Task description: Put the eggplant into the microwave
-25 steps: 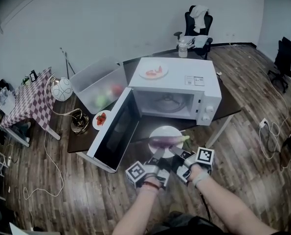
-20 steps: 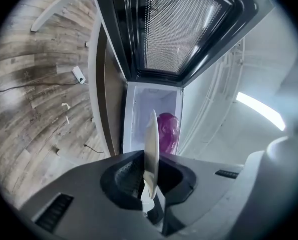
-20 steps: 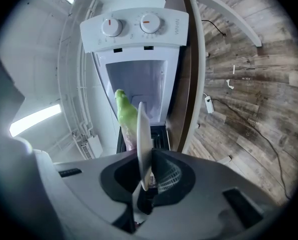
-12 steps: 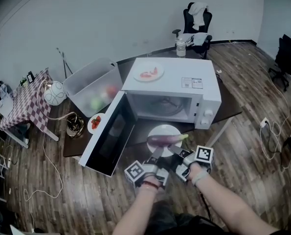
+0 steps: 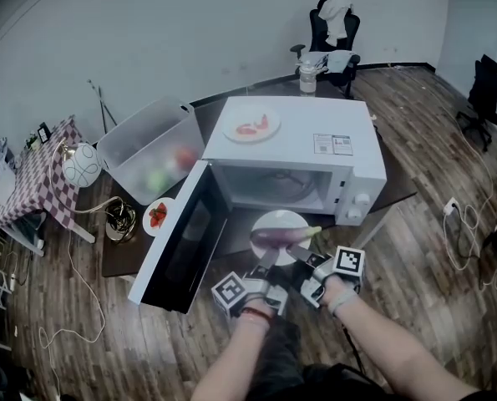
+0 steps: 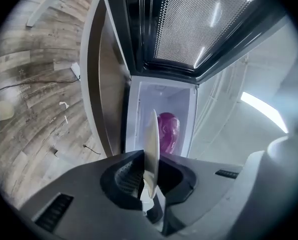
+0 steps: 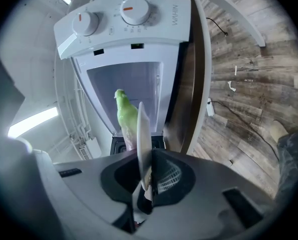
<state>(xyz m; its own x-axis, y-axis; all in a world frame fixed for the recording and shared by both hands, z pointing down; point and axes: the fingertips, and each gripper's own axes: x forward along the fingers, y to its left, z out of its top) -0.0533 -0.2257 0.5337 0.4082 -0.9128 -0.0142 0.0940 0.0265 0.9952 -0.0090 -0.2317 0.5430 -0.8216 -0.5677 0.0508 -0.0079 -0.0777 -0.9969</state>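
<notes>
A purple eggplant (image 5: 277,237) with a green stem lies on a white plate (image 5: 273,220) held in the air just in front of the open white microwave (image 5: 298,153). My left gripper (image 5: 268,261) is shut on the plate's near left rim (image 6: 153,144), with the eggplant's purple end (image 6: 168,130) beyond it. My right gripper (image 5: 301,259) is shut on the near right rim (image 7: 142,144), the green stem (image 7: 124,115) beside it. The microwave door (image 5: 185,236) hangs open to the left.
A plate with red food (image 5: 251,126) sits on top of the microwave. A clear bin (image 5: 152,149) with produce, a small strawberry plate (image 5: 156,215) and a lamp (image 5: 85,164) stand left on the dark table (image 5: 394,186). Office chairs (image 5: 332,32) stand behind. Cables lie on the wooden floor.
The plate with the eggplant has come slightly closer to the microwave opening; the view has shifted forward. Both grippers keep their hold.
</notes>
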